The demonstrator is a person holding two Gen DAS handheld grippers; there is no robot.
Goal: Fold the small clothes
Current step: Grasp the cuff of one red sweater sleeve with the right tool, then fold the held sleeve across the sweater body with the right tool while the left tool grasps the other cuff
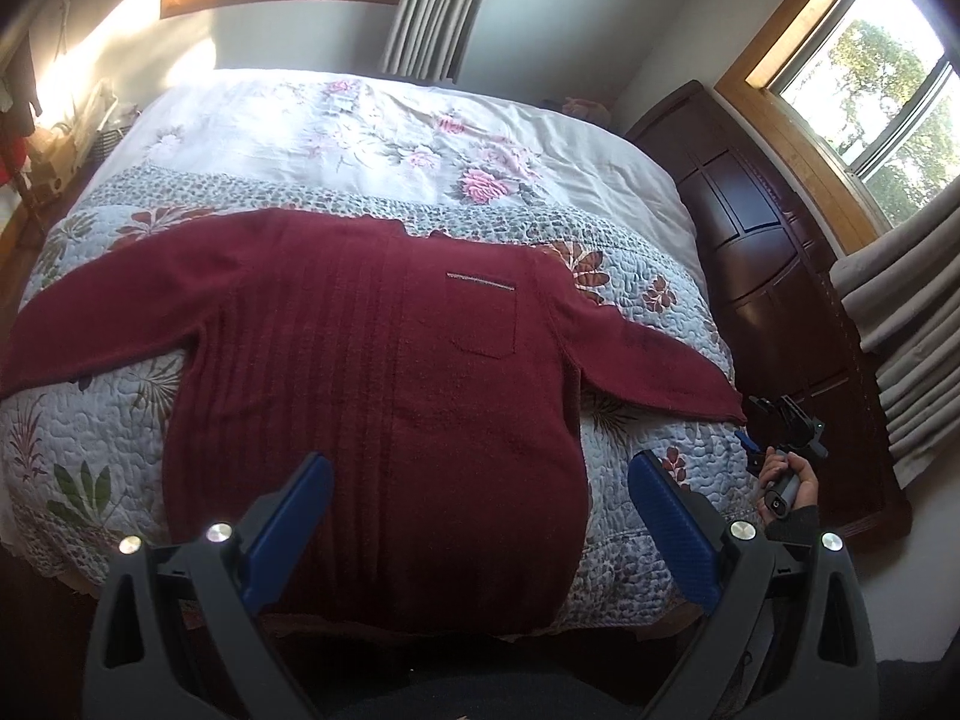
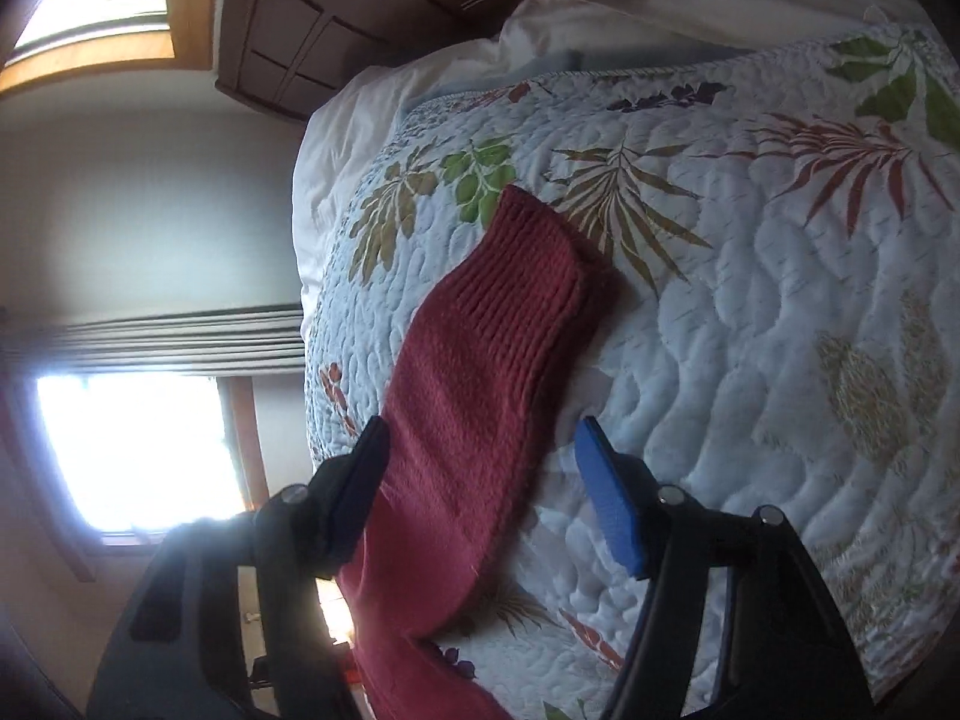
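Our left gripper point(image 1: 480, 516) cuts off the sweater's point(image 1: 372, 396) hem; it lies flat on the bed point(image 1: 648, 420), collar toward 12, sleeves at 9 and 3. Both grippers' fingers spread wide, our right gripper point(image 2: 480, 480) straddling a sleeve point(image 2: 480, 372).

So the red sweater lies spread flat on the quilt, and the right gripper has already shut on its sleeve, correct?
Not quite. The sweater does lie flat on the quilt, but the right gripper is open around the sleeve, as the right wrist view shows.
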